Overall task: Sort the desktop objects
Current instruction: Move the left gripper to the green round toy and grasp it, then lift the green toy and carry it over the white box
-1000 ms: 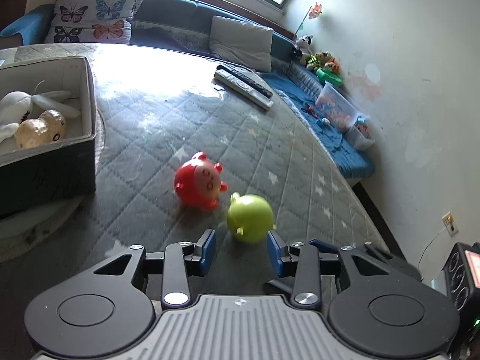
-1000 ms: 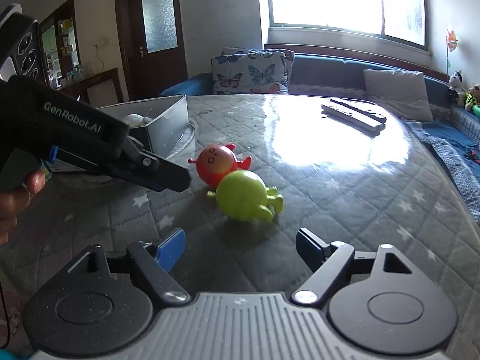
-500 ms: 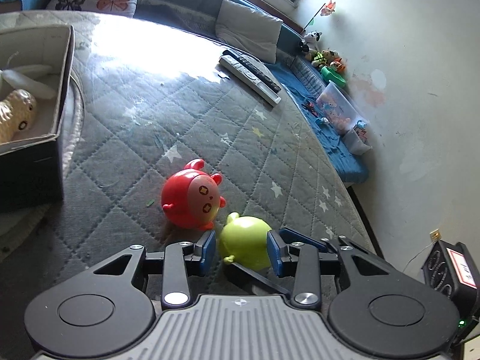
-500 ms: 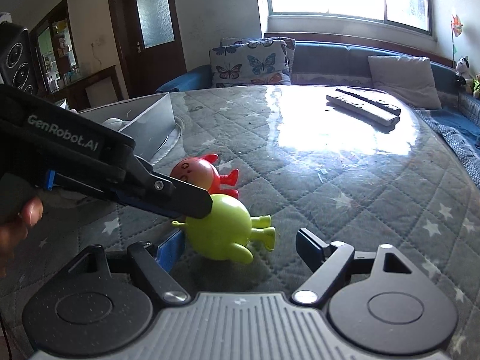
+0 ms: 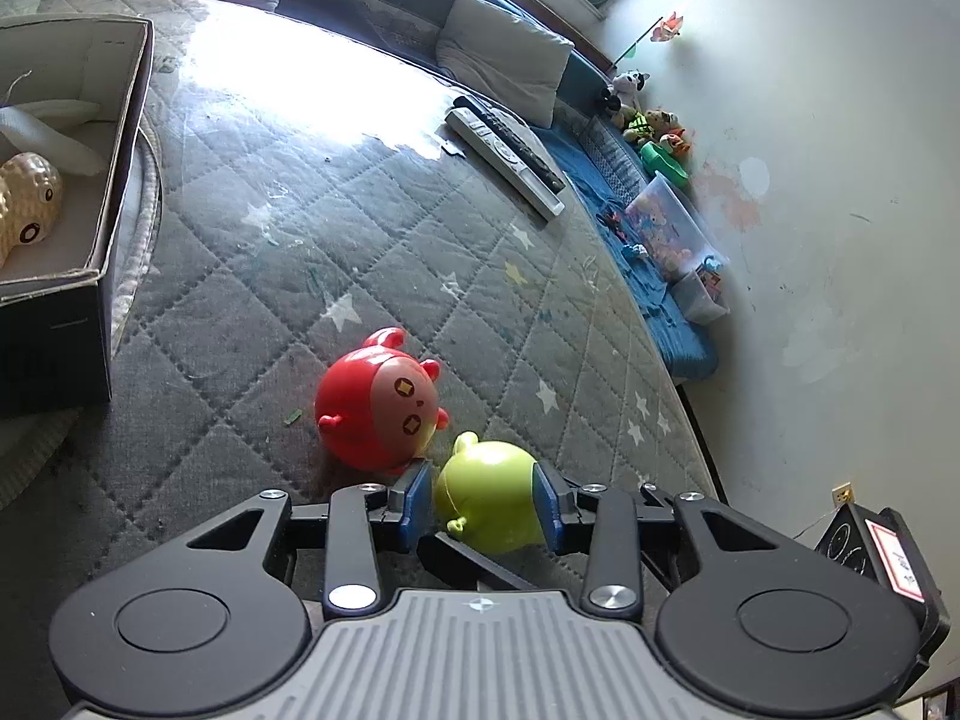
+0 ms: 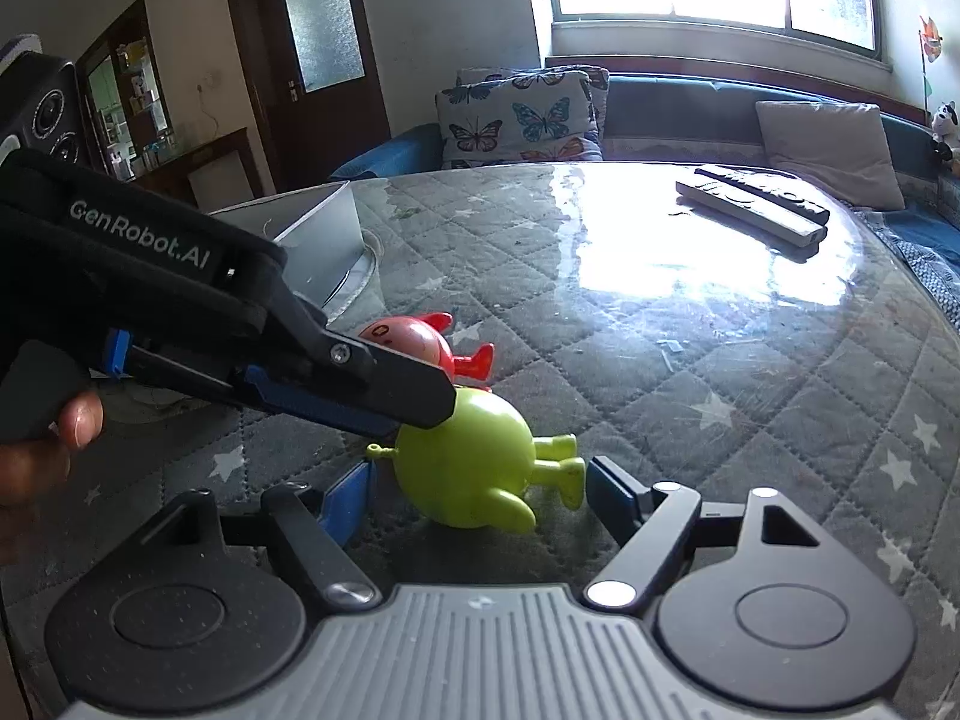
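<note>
A green round toy (image 5: 489, 504) lies on the quilted grey table cover (image 5: 372, 228), with a red round toy (image 5: 372, 414) touching it on the far left. My left gripper (image 5: 482, 483) straddles the green toy; its jaws are closing and the blue pads (image 5: 420, 489) stand right at the toy's sides. In the right wrist view the green toy (image 6: 465, 468) also lies between the closing jaws of my right gripper (image 6: 480, 480), with gaps on both sides. There the left gripper (image 6: 420, 396) reaches in from the left over the toy, half hiding the red toy (image 6: 414, 339).
An open box (image 5: 129, 150) holding a peanut-shaped toy (image 5: 27, 210) stands at the far left. Two remotes (image 5: 504, 153) lie at the table's far side. A hand (image 6: 42, 450) holds the left gripper. The table edge runs along the right, with toy bins (image 5: 666, 222) beyond it.
Both grippers have moved forward and down onto the green toy, which now sits between both pairs of jaws. Both pairs of jaws have narrowed slightly.
</note>
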Demonstrator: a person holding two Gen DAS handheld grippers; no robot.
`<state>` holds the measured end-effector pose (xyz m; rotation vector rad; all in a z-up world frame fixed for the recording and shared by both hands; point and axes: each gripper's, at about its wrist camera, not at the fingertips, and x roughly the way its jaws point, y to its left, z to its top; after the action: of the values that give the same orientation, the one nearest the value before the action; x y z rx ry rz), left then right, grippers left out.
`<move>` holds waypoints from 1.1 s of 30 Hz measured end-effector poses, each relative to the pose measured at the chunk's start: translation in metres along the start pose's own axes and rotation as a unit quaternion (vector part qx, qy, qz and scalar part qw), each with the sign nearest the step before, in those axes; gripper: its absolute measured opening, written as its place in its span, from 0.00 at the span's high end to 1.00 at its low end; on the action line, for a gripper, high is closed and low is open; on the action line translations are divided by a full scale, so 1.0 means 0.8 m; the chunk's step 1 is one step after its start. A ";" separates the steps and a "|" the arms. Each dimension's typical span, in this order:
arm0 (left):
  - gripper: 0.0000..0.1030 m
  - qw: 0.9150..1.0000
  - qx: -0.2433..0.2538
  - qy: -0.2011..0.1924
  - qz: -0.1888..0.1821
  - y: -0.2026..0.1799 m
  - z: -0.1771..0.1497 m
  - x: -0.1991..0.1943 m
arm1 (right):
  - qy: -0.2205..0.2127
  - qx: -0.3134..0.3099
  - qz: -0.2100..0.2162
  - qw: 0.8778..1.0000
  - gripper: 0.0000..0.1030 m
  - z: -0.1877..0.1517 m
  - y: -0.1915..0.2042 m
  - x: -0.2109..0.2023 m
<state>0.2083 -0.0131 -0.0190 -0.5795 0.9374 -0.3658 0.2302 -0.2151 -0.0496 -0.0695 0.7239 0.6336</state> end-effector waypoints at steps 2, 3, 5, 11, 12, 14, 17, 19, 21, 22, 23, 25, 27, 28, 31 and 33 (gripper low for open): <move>0.62 1.000 -0.002 0.000 0.001 0.001 0.001 0.001 | 0.000 -0.003 -0.003 1.000 0.26 0.001 0.001 0.002; 0.61 1.000 -0.004 0.002 0.002 0.001 0.001 0.003 | 0.001 -0.003 -0.002 1.000 0.27 0.002 0.000 0.003; 0.61 1.000 -0.006 0.002 -0.001 0.002 0.002 0.004 | 0.001 -0.001 -0.001 1.000 0.28 0.001 0.000 0.003; 0.62 1.000 -0.003 0.004 -0.006 -0.001 -0.001 0.006 | 0.000 0.004 -0.003 1.000 0.36 -0.001 -0.002 0.000; 0.62 1.000 0.000 0.006 -0.008 -0.002 -0.001 0.006 | 0.000 0.004 -0.003 1.000 0.36 -0.002 -0.002 0.000; 0.62 1.000 0.003 0.006 -0.009 -0.004 -0.004 0.004 | -0.001 0.005 -0.004 1.000 0.36 -0.003 0.000 -0.003; 0.62 1.000 0.014 0.004 -0.013 -0.006 -0.009 0.000 | -0.003 0.006 -0.006 1.000 0.36 -0.005 0.003 -0.007; 0.62 1.000 0.018 0.002 -0.015 -0.007 -0.012 -0.006 | -0.004 0.005 -0.006 1.000 0.36 -0.006 0.006 -0.012; 0.62 1.000 0.020 -0.004 -0.019 -0.006 -0.014 -0.014 | -0.004 -0.001 -0.006 1.000 0.36 -0.005 0.012 -0.016; 0.62 1.000 0.020 -0.008 -0.020 -0.006 -0.016 -0.020 | -0.006 -0.006 -0.006 1.000 0.36 -0.003 0.017 -0.019; 0.62 0.999 0.020 -0.014 -0.020 -0.005 -0.016 -0.027 | -0.008 -0.010 -0.006 1.000 0.36 -0.002 0.021 -0.020; 0.62 0.999 0.023 -0.026 -0.021 -0.003 -0.017 -0.045 | -0.014 -0.020 -0.003 1.000 0.36 0.004 0.033 -0.025; 0.62 0.999 0.024 -0.040 -0.019 -0.001 -0.016 -0.063 | -0.021 -0.031 0.002 0.999 0.36 0.012 0.047 -0.028; 0.62 0.998 0.025 -0.048 -0.017 0.001 -0.015 -0.074 | -0.026 -0.037 0.005 0.999 0.36 0.017 0.055 -0.029; 0.62 0.997 0.029 -0.078 -0.008 0.007 -0.007 -0.110 | -0.040 -0.056 0.020 0.997 0.36 0.038 0.079 -0.029; 0.62 0.995 0.029 -0.097 0.002 0.015 0.000 -0.134 | -0.048 -0.071 0.030 0.996 0.36 0.054 0.098 -0.024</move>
<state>0.1500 0.0533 0.0431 -0.5501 0.7395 -0.3264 0.2009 -0.1498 0.0071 -0.1486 0.5891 0.7404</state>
